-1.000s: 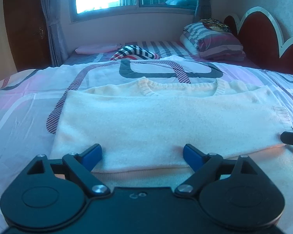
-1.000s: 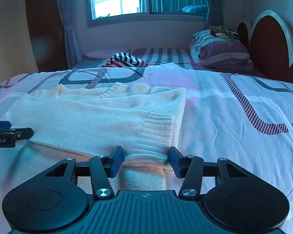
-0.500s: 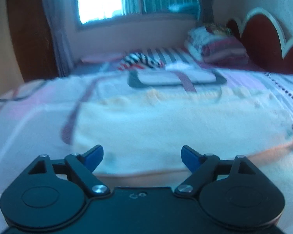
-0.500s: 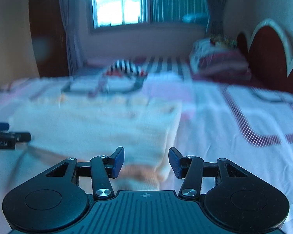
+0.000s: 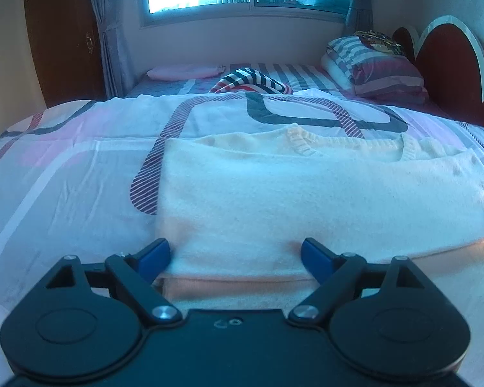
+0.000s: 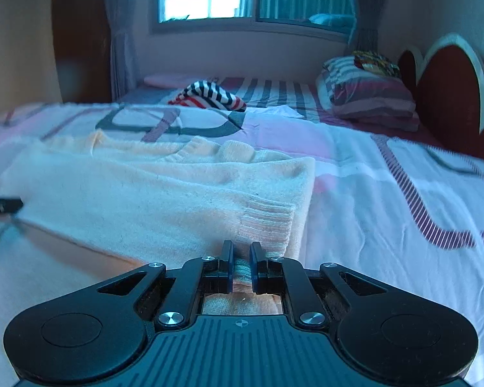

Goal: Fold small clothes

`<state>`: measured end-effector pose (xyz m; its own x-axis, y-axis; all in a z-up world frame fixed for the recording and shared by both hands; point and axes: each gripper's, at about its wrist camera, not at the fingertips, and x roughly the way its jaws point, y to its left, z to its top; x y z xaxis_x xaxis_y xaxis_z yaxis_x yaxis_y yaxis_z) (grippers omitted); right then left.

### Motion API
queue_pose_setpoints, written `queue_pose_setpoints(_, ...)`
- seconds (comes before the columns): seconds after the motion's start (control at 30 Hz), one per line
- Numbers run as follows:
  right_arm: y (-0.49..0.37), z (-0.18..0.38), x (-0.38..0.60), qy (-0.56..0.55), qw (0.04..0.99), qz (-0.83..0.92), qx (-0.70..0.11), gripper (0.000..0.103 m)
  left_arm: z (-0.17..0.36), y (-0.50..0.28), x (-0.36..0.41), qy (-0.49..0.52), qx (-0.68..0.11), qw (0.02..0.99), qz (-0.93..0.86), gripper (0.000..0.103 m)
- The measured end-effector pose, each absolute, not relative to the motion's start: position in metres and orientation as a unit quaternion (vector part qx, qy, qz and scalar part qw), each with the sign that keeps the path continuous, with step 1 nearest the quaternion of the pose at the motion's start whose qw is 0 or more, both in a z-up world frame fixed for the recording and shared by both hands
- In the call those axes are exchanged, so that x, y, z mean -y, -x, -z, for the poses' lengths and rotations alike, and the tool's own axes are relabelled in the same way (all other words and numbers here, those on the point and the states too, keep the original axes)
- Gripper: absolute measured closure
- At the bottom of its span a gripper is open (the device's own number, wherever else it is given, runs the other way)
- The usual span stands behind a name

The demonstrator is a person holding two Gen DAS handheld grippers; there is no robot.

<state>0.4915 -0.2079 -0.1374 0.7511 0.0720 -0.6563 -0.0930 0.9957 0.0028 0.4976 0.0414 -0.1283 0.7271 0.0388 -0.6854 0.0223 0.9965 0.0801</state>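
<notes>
One cream sweater lies flat on the near part of the bedspread, partly folded. Right gripper is pinched narrow on the sweater's near edge by the ribbed cuff. Left gripper is spread wide astride the near left corner, nothing held. Likely step: gripping the hem for the next fold. Next: left closes, both lift together. One striped garment lies far off.

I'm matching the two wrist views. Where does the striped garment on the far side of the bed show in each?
Left wrist: the striped garment lies upper centre, beyond the sweater.
Right wrist: it lies upper left of centre, also beyond the sweater.
Shared landmark: the pillows to its right.
</notes>
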Motion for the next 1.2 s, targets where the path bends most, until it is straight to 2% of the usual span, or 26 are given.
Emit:
queue_pose_setpoints(0.2,-0.482,0.118,0.214,-0.019,0.931,-0.042,-0.361,0.093,0.119,-0.481,-0.042,-0.071,-0.372,0.925,-0.007,0.013)
queue_pose_setpoints(0.27,-0.465,0.108,0.219,-0.041,0.935,-0.050,-0.349,0.093,0.115,-0.468,-0.045,-0.081,-0.371,0.925,-0.012,0.005)
queue_pose_setpoints(0.3,-0.457,0.105,0.219,-0.042,0.934,-0.054,-0.349,0.091,0.114,-0.460,-0.048,-0.086,-0.371,0.925,-0.011,0.005)
queue_pose_setpoints(0.37,-0.440,0.100,0.219,-0.044,0.934,-0.058,-0.351,0.070,0.112,-0.442,-0.054,-0.090,-0.371,0.924,-0.007,0.005)
queue_pose_setpoints(0.4,-0.430,0.097,0.220,-0.048,0.934,-0.063,-0.348,0.054,0.110,-0.431,-0.058,-0.092,-0.372,0.924,-0.006,0.005)
queue_pose_setpoints(0.43,-0.418,0.095,0.222,-0.055,0.935,-0.066,-0.345,0.052,0.108,-0.420,-0.063,-0.092,-0.373,0.923,-0.001,0.009)
queue_pose_setpoints(0.53,-0.379,0.091,0.235,-0.092,0.927,-0.073,-0.356,0.052,0.105,-0.375,-0.084,-0.074,-0.382,0.921,0.006,0.015)
queue_pose_setpoints(0.63,-0.333,0.091,0.255,-0.136,0.914,-0.072,-0.376,0.052,0.104,-0.327,-0.105,-0.055,-0.407,0.912,0.019,0.029)
queue_pose_setpoints(0.73,-0.285,0.098,0.275,-0.185,0.896,-0.067,-0.398,0.052,0.103,-0.283,-0.127,0.013,-0.429,0.901,0.053,0.038)
queue_pose_setpoints(0.9,-0.217,0.108,0.292,-0.257,0.863,-0.069,-0.430,0.052,0.099,-0.233,-0.150,0.101,-0.446,0.886,0.084,0.039)
queue_pose_setpoints(1.0,-0.188,0.112,0.295,-0.306,0.844,-0.080,-0.433,0.052,0.103,-0.215,-0.154,0.155,-0.455,0.870,0.109,0.043)
queue_pose_setpoints(1.2,-0.147,0.113,0.281,-0.357,0.820,-0.110,-0.433,0.053,0.111,-0.188,-0.148,0.201,-0.460,0.852,0.149,0.048)
